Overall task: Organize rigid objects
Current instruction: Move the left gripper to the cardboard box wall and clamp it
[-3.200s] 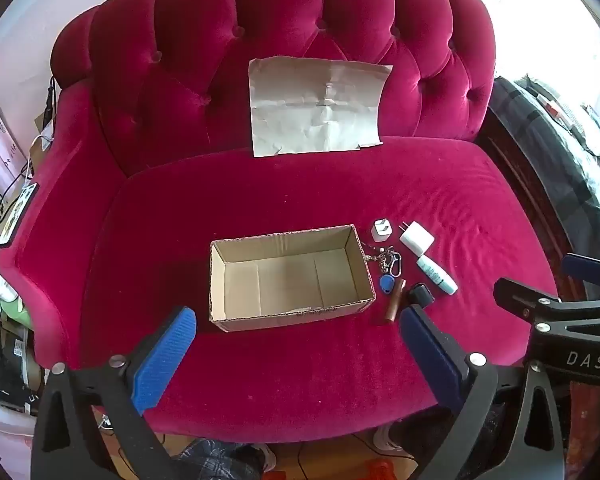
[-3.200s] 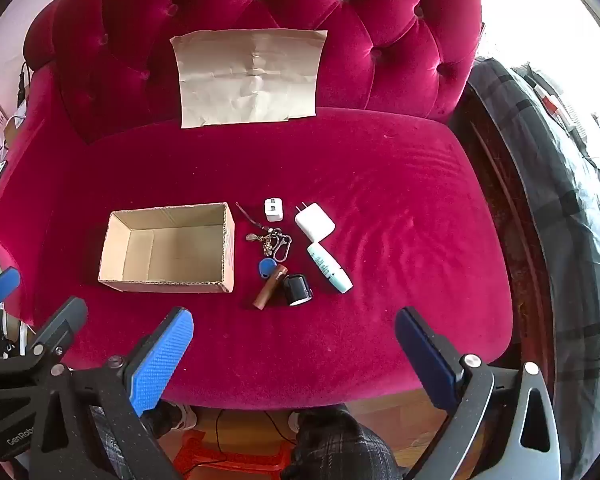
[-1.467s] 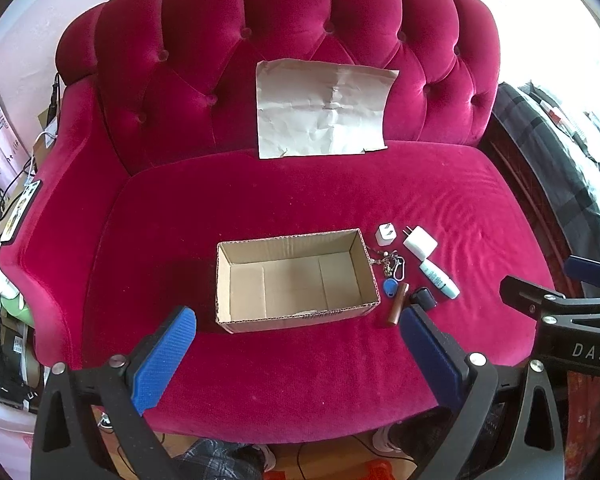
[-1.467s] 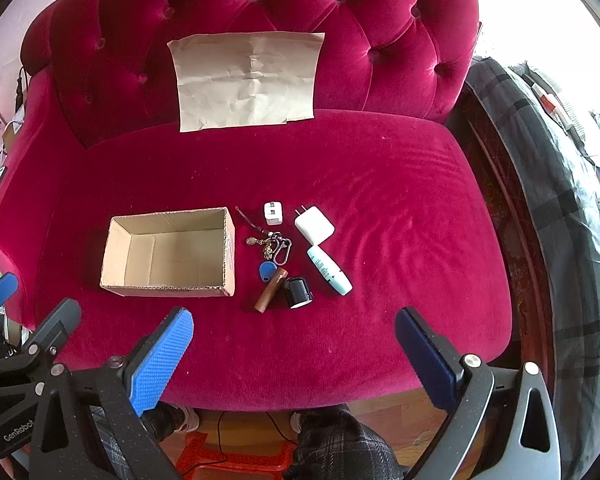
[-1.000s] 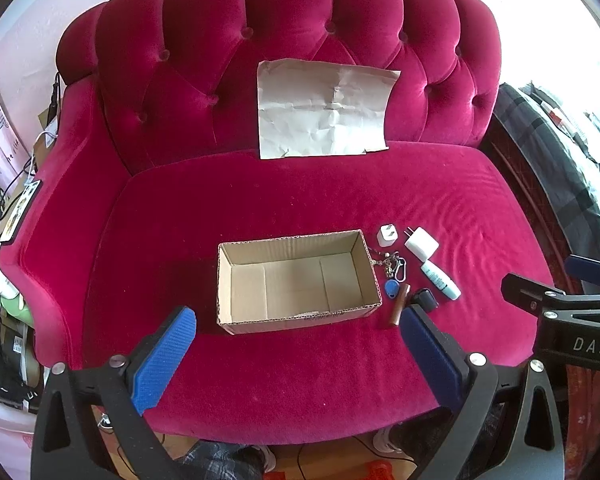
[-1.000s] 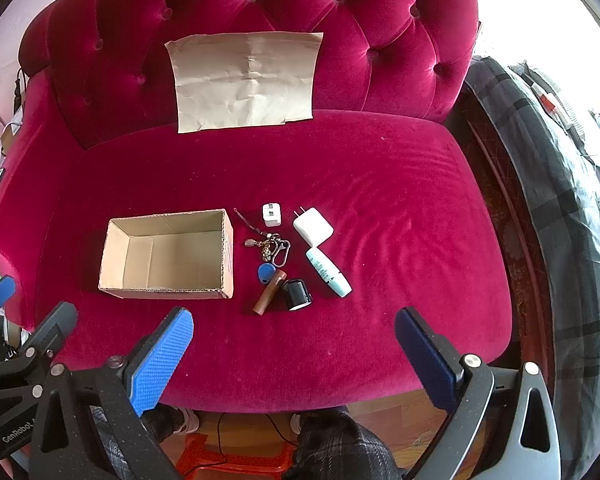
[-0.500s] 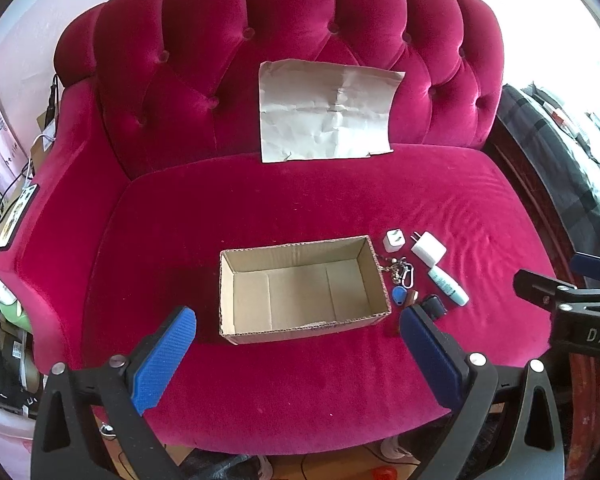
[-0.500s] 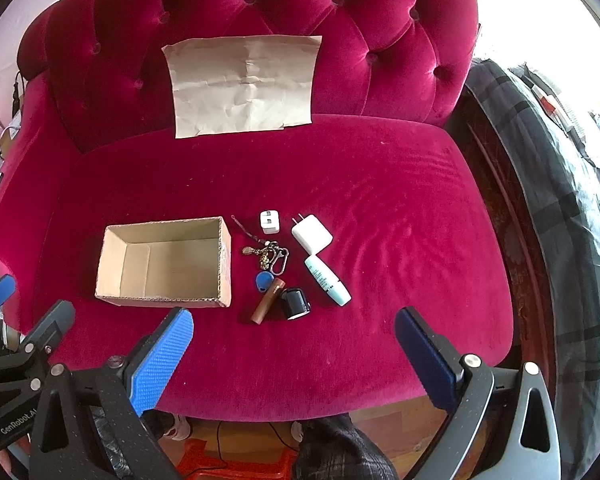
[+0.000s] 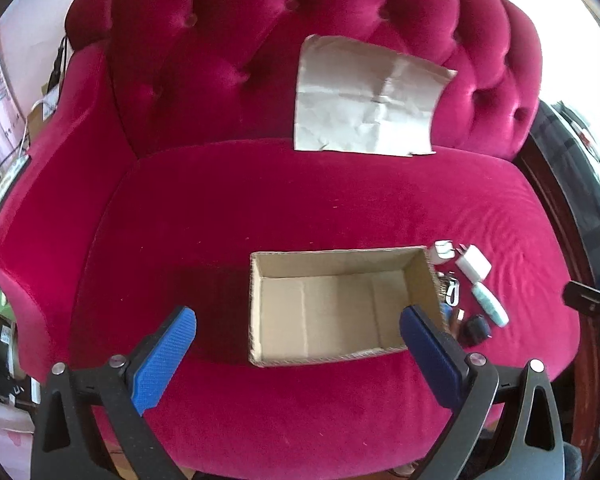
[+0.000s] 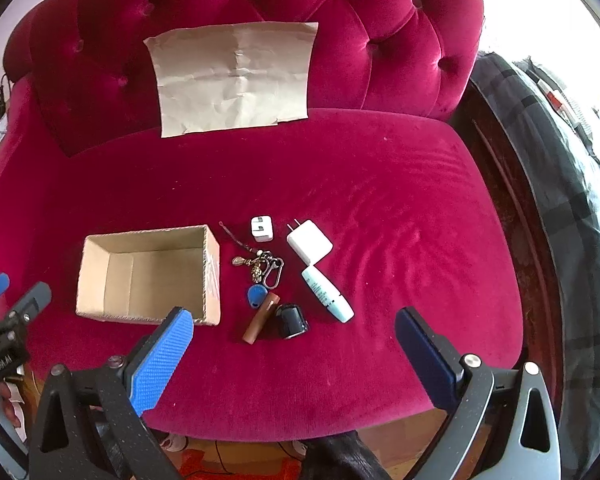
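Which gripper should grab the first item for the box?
Right gripper: its open jaws frame the brown cylinder and small black object. The left gripper is centred on the open cardboard box.

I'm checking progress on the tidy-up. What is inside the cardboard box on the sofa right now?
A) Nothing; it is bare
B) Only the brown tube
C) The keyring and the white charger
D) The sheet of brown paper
A: the cardboard box shows only its bare floor, while the keyring, white charger and brown tube lie beside it on the sofa.
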Tool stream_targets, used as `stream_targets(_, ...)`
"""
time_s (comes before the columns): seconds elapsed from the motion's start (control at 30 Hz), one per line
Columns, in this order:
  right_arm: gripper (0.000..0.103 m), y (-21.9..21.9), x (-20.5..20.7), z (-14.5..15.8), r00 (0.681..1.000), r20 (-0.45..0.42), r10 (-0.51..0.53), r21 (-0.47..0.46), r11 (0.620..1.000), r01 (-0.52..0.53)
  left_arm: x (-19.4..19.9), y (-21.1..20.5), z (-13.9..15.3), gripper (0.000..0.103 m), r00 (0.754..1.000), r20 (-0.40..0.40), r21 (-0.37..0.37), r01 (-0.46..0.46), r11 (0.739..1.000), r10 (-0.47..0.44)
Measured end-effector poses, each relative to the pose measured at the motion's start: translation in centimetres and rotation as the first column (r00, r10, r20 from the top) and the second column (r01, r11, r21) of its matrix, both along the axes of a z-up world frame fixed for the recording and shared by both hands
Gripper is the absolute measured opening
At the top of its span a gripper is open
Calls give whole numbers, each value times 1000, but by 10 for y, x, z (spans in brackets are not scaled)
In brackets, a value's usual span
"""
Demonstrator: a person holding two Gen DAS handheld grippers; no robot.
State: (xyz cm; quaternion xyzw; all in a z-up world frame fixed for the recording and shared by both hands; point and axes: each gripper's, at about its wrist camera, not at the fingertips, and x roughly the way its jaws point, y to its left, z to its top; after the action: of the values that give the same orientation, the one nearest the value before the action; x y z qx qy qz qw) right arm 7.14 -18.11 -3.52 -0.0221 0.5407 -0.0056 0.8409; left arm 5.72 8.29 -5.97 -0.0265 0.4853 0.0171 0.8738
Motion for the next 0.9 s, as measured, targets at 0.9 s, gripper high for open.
stream_targets(0.9,103,-11,88,-103,998,10,-58,-4,998,59,59,65,-152,103,985,-165,-3,-45,999,44)
